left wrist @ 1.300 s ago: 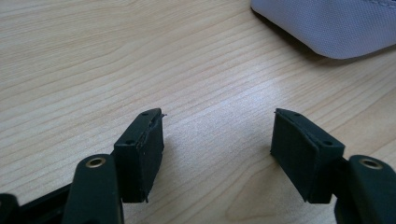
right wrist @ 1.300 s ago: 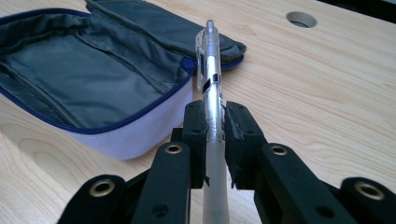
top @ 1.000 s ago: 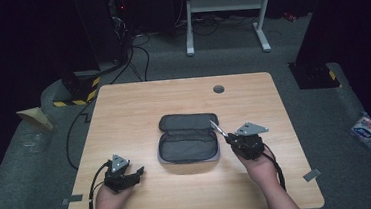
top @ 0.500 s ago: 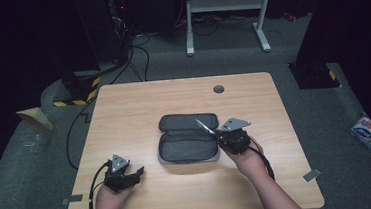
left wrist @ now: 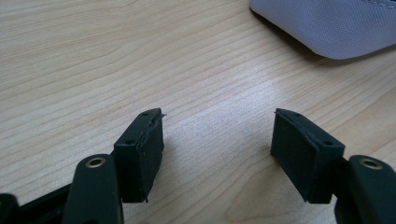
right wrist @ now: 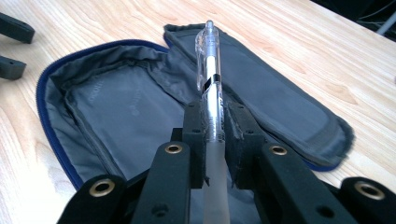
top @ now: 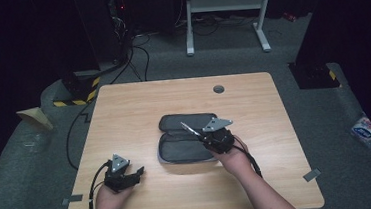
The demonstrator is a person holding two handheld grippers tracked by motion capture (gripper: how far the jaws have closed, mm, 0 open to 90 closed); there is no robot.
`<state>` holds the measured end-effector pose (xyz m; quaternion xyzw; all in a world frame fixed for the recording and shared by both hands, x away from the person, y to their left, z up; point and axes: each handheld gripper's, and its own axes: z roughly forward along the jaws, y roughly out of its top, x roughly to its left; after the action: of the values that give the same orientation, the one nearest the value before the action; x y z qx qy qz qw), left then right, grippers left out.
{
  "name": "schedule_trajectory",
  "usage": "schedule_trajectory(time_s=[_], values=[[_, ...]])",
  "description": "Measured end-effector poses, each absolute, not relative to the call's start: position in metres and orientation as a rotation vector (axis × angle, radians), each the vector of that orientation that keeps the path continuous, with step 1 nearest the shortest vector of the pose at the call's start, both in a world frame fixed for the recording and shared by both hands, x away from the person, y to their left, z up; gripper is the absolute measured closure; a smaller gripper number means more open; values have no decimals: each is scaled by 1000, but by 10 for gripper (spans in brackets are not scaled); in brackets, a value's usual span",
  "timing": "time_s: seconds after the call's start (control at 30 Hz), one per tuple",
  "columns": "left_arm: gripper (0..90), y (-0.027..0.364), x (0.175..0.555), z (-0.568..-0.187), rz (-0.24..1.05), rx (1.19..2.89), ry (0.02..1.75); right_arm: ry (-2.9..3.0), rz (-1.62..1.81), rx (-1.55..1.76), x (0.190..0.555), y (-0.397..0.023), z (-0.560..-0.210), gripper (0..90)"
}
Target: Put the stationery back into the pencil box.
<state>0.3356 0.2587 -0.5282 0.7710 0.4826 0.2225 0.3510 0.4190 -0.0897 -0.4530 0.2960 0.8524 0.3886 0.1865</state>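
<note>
A grey pencil case (top: 177, 148) with a blue zipper lies unzipped and spread flat at the middle of the wooden table (top: 123, 109). My right gripper (top: 203, 134) hangs over the case's right half, shut on a clear pen (top: 189, 129) whose tip points up and to the left. In the right gripper view the pen (right wrist: 208, 60) sticks out past the gripper (right wrist: 215, 114) above the case's grey lining (right wrist: 116, 107). My left gripper (top: 138, 172) rests near the table's front left, open. In its own view, bare wood lies between the jaws of the left gripper (left wrist: 217, 135), and a corner of the case (left wrist: 336, 23) lies ahead.
A round cable hole (top: 218, 89) sits near the table's far edge. Black cables (top: 134, 53) and a white stand (top: 226, 11) are on the floor behind. A blue-and-white packet (top: 363, 129) lies on the floor at the right. The left gripper (right wrist: 23, 50) shows beyond the case.
My right gripper has carried the pen leftward, from the case's right edge to over its right half. The left gripper has stayed where it was.
</note>
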Motion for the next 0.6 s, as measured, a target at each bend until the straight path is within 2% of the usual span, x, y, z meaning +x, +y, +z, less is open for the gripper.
schedule_trajectory(time_s=[0.6], values=[[344, 259, 336, -528, 574, 2000, 1243, 2510, 1069, 694, 417, -48, -461, 786]])
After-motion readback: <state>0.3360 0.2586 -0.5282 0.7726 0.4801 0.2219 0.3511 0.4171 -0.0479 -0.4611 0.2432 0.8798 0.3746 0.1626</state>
